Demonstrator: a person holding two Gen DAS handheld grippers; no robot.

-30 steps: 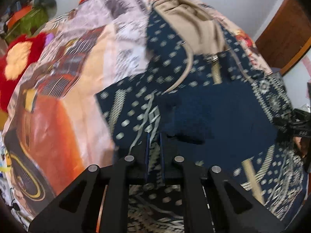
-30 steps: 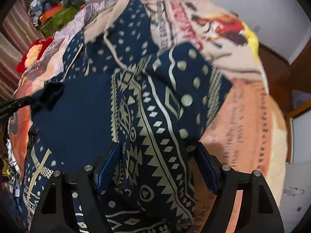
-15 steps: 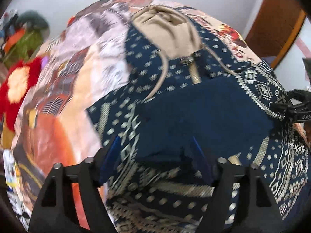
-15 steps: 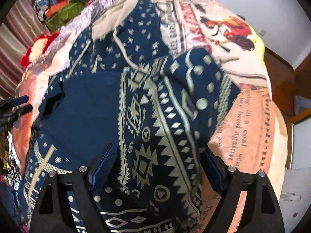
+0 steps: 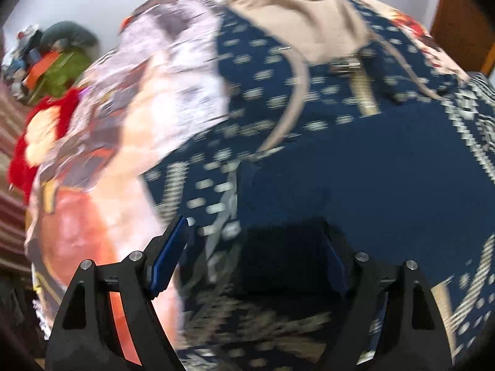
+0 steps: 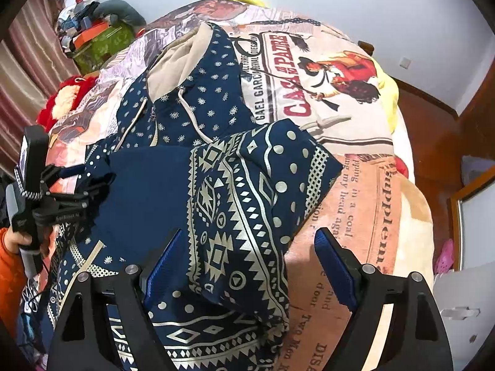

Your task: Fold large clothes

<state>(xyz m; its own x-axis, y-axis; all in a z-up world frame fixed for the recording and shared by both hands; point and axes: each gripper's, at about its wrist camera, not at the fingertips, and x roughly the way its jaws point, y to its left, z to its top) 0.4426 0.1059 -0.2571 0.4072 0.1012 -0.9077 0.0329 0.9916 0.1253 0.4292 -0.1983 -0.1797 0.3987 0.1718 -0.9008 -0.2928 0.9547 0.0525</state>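
Spreading apart, the left gripper [image 5: 256, 253] has let go: a second ago its jaws were pinched together on the hoodie's [image 6: 161, 191] dark cuff, and now they are opening, with navy cloth lying loose under the gap and pressing on neither pad. The view past them has blurred and swung, so the beige hood lining [image 5: 309, 18] now sits far ahead of the fingers rather than up and to their right. The right gripper [image 6: 247, 266] stands wide, a little wider than before, and has lifted off the cloth; the patterned sleeve [image 6: 247, 191], folded across the body, lies just ahead of and between its fingers, untouched. The hoodie lies flat on the printed bedspread [image 6: 340, 92], stretching forward from both tools.
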